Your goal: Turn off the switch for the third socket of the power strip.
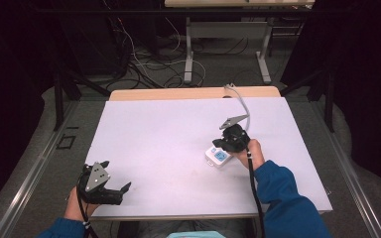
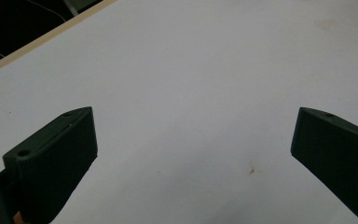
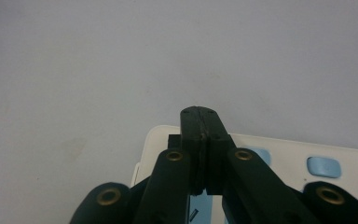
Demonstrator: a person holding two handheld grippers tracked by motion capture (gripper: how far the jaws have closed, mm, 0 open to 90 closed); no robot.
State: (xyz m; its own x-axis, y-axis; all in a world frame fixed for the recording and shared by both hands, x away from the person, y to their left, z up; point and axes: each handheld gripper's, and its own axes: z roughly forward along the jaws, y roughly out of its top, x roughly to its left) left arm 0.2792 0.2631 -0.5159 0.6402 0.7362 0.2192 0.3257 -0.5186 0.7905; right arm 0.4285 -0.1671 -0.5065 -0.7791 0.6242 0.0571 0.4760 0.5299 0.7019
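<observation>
A: What is nearest to the person?

B: At the near left corner of the table (image 1: 129,208) the left hand (image 1: 74,206) holds the left gripper (image 1: 118,194) low over the white sheet (image 1: 168,134). Its jaws stand wide apart, and in the left gripper view there is just bare white sheet between them, with a small brown mark (image 2: 251,171) on it.

A: And on the right side?

B: A little farther and to the right, the right hand (image 1: 250,153), coming out of a blue sleeve (image 1: 283,198), holds the right gripper (image 1: 226,145). In the right gripper view (image 3: 204,122) its two black jaws are pressed flat together, with no gap and nothing between them.

A: Where is the thing it works on?

B: A small white device (image 1: 217,157) with a blue face lies flat on the sheet, right of the middle, directly under the right gripper. In the right gripper view the device (image 3: 279,163) shows pale blue buttons, and the closed tip is over its far left corner. I cannot tell if the tip touches it.

A: What is farther away?

B: The grey cable (image 1: 243,106) of the right gripper rises in a curve toward the far edge of the table. Behind the table there is a dark floor with loose wires (image 1: 149,64) and the legs of another table (image 1: 225,44).
</observation>
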